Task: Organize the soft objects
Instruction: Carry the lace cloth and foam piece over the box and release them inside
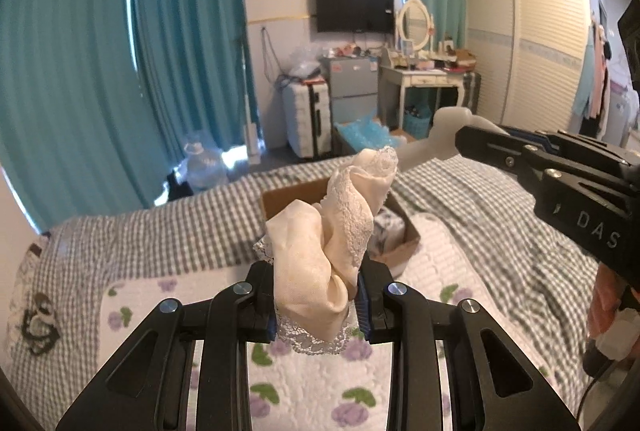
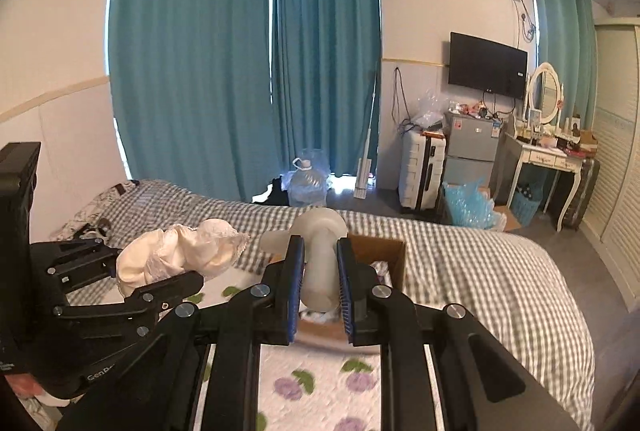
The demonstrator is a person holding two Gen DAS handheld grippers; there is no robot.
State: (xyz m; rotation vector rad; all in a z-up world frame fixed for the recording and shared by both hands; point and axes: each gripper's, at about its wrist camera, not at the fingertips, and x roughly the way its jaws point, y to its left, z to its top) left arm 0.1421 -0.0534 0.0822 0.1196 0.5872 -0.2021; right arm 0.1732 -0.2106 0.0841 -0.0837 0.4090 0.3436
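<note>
Left wrist view shows the left claw (image 1: 318, 305) clamped narrow on a bunched cream cloth (image 1: 328, 243) with lace edging. The cloth stands up from between the pads, its long axis running away from the camera toward the cardboard box (image 1: 404, 247) on the bed (image 1: 500, 231), and its lace tip nearly meets the white piece held by the right claw (image 1: 440, 141), which comes in from the right.

Right wrist view shows the right claw (image 2: 318, 291) closed on a pale grey-white hook-shaped piece (image 2: 320, 255), whose stem runs forward between the blue pads (image 2: 294, 283) with a rounded head at the far end. Below it sits the open box (image 2: 384, 251) on the checked bedcover. The left claw (image 2: 160, 271) holds the cloth (image 2: 180, 255) just left of it, above the bed.
</note>
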